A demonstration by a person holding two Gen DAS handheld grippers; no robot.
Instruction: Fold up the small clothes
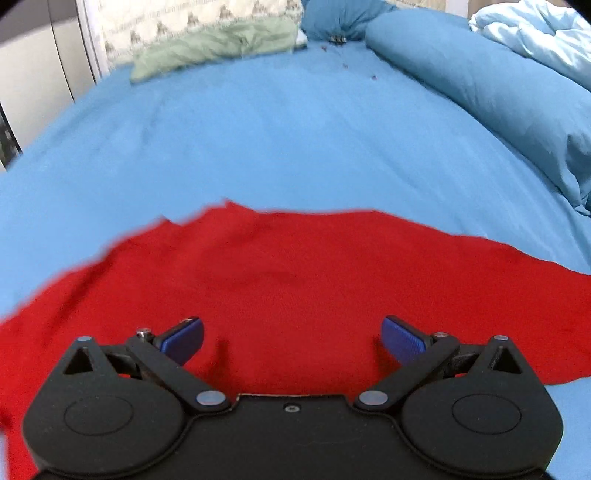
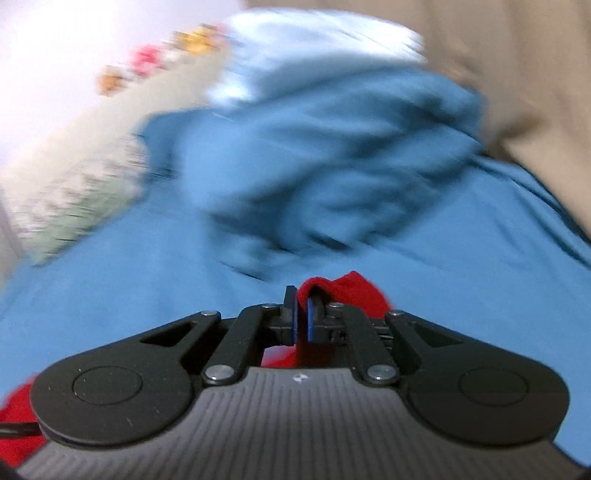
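Note:
A red garment (image 1: 295, 280) lies spread flat on the blue bedsheet (image 1: 277, 140). My left gripper (image 1: 292, 338) hovers just above its near part, fingers wide open and empty, blue pads (image 1: 184, 338) showing. In the blurred right wrist view my right gripper (image 2: 301, 317) is shut on a bunched edge of the red garment (image 2: 351, 293), which sticks out past the fingertips and hangs below the gripper body.
A green folded cloth (image 1: 218, 48) and a patterned pillow (image 1: 192, 18) lie at the far end of the bed. A blue bolster (image 1: 480, 96) and a pale blue duvet (image 1: 543, 33) lie on the right. A rumpled blue blanket (image 2: 332, 166) is ahead of the right gripper.

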